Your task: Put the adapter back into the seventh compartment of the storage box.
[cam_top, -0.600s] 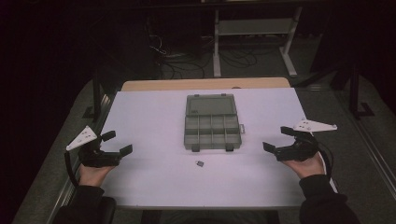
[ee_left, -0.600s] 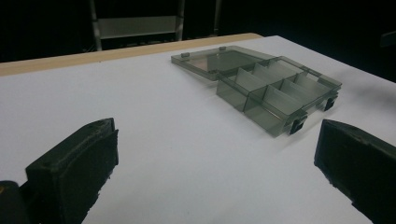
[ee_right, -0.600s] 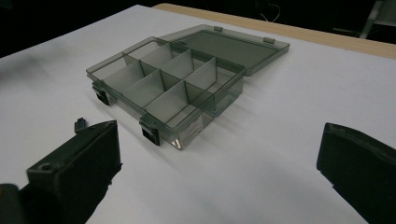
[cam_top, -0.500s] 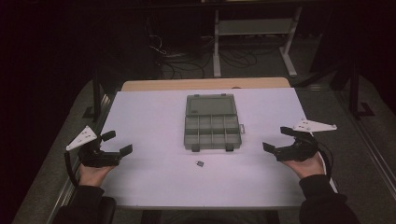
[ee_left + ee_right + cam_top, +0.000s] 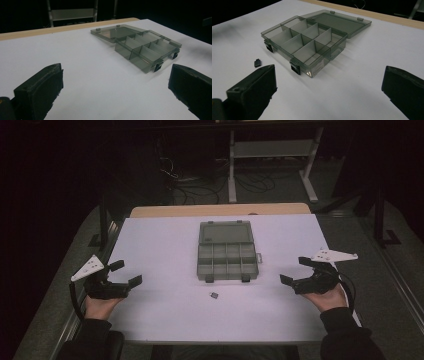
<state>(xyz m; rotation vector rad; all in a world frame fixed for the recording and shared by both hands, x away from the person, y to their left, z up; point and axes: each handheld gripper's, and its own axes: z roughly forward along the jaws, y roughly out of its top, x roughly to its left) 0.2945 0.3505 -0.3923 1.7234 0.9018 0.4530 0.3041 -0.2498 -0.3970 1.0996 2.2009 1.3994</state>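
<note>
A smoky clear compartment box [image 5: 226, 254] lies open at the middle of the white table top [image 5: 165, 245], its lid flat behind it and its cells empty. The same box [image 5: 147, 48] [image 5: 305, 42] shows in both gripper views. A small dark part [image 5: 214, 295] [image 5: 257, 62] rests on the table just in front of the box. My left gripper [image 5: 125, 273] sits near the table's left edge, open, nothing between its jaws. At the right edge my right gripper [image 5: 295, 270] is open too, and it holds nothing. Both point inward toward the box.
A wooden strip [image 5: 220, 210] runs along the table's far edge. Beyond it the dark floor holds a metal frame [image 5: 270, 155] and loose cables [image 5: 200, 190]. White surface spreads on either side of the box.
</note>
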